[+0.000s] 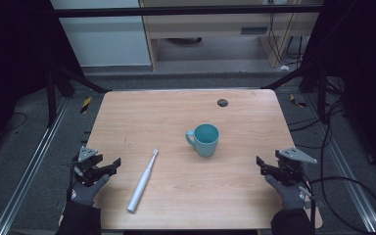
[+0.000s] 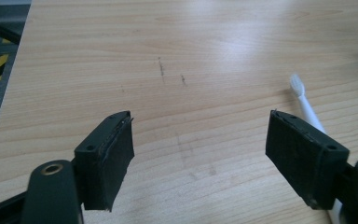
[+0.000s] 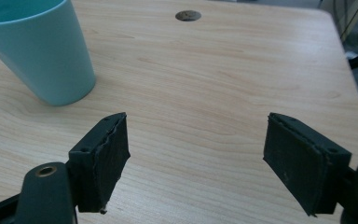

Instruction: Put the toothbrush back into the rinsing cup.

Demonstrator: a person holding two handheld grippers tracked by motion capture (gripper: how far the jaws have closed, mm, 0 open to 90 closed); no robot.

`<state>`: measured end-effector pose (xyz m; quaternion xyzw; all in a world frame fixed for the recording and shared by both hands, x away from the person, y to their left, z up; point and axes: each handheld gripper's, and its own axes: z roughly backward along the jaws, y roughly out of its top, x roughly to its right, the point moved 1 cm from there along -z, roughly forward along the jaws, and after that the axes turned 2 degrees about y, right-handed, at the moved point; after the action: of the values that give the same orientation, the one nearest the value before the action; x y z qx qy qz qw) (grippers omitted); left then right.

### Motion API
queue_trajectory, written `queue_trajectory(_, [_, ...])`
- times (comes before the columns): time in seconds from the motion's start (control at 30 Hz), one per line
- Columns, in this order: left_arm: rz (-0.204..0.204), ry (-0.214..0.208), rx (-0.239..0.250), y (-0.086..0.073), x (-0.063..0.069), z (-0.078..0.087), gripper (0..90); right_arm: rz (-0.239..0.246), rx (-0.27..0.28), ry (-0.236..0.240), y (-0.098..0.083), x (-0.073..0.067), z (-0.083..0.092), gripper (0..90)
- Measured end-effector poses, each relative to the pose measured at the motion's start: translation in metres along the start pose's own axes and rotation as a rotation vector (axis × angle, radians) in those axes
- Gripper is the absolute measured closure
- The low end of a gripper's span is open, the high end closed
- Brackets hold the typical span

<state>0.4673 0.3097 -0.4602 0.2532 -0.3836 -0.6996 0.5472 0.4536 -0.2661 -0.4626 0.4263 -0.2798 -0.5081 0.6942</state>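
At the near left corner of the pale wooden bench (image 1: 186, 105), the left gripper (image 1: 108, 166) sits low over the wood in a gloved hand, its jaws spread wide with nothing between them. Just to its right lies the toothbrush (image 1: 143, 180), a slim white stick set on a slant, its thick handle end toward the near edge and its small bristled head pointing far and slightly right. The left gripper view brings the toothbrush (image 2: 307, 109) close beside the right-hand jaw, showing white bristles and faint dark scuffs on the wood that the high view barely registers. Right of centre stands the mug (image 1: 205, 139), turquoise, upright, handle turned left; the right gripper view shows its plain tapered wall (image 3: 42, 56). A small dark round cap (image 1: 222, 102) sits in the bench near the far edge. At the near right, the right gripper (image 1: 264, 165) likewise holds its jaws wide apart over bare wood. No writing is legible on anything.
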Motion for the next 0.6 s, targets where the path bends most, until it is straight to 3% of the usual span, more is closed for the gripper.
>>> queue_trajectory(0.07, [0.004,-0.008,0.004,0.001,0.003,0.003,24.9,0.024,0.001,-0.013,0.000,-0.004,0.002,23.2])
queue_trajectory(0.17, [0.001,-0.025,0.001,0.002,0.007,0.006,28.1,0.023,0.010,-0.004,0.000,-0.010,0.003,24.5])
queue_trajectory(0.37, [-0.033,-0.078,-0.021,0.001,0.019,0.009,35.1,0.033,-0.002,0.005,-0.001,-0.020,0.004,24.7])
queue_trajectory(0.6, [-0.054,-0.126,-0.056,-0.001,0.034,0.010,44.5,0.048,-0.023,0.002,-0.004,-0.018,0.003,27.4])
